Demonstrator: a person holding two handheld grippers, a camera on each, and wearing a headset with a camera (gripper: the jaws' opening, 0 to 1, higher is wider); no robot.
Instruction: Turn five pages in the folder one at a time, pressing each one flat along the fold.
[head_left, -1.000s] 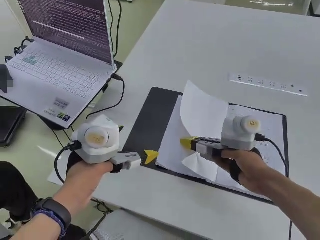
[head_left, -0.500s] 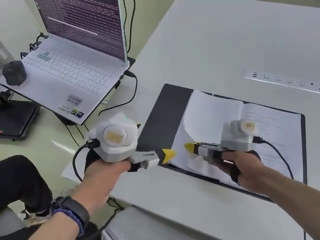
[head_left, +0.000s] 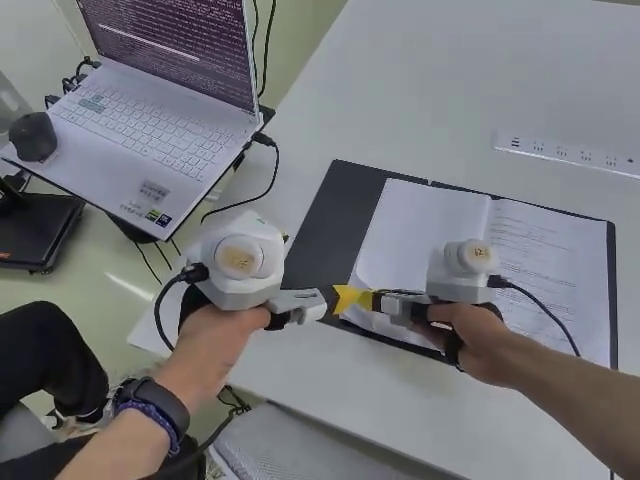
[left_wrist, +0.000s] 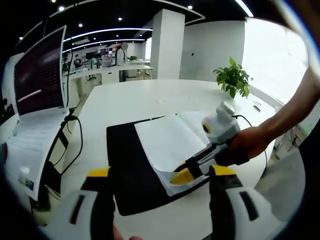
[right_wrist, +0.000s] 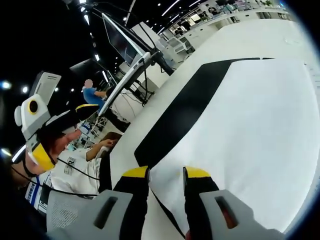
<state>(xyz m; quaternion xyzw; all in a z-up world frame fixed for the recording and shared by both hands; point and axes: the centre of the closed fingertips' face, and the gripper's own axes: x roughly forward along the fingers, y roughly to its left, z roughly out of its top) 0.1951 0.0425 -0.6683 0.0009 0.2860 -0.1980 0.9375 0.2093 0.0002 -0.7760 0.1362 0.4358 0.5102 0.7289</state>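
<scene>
Yellow-tipped left gripper (left_wrist: 160, 172) nearest, jaws spread wide and empty, just off the near left edge of the open black folder (head_left: 322, 225). Almost tip to tip with it, yellow-tipped right gripper (right_wrist: 166, 173), jaws nearly closed, apparently pinching the near corner of the white turned page (head_left: 420, 240). Page lying over the folder's left half. Beyond and rightward, fold (head_left: 489, 215), long axis running away from the person; closer to the right gripper, so probably that one's to press.
</scene>
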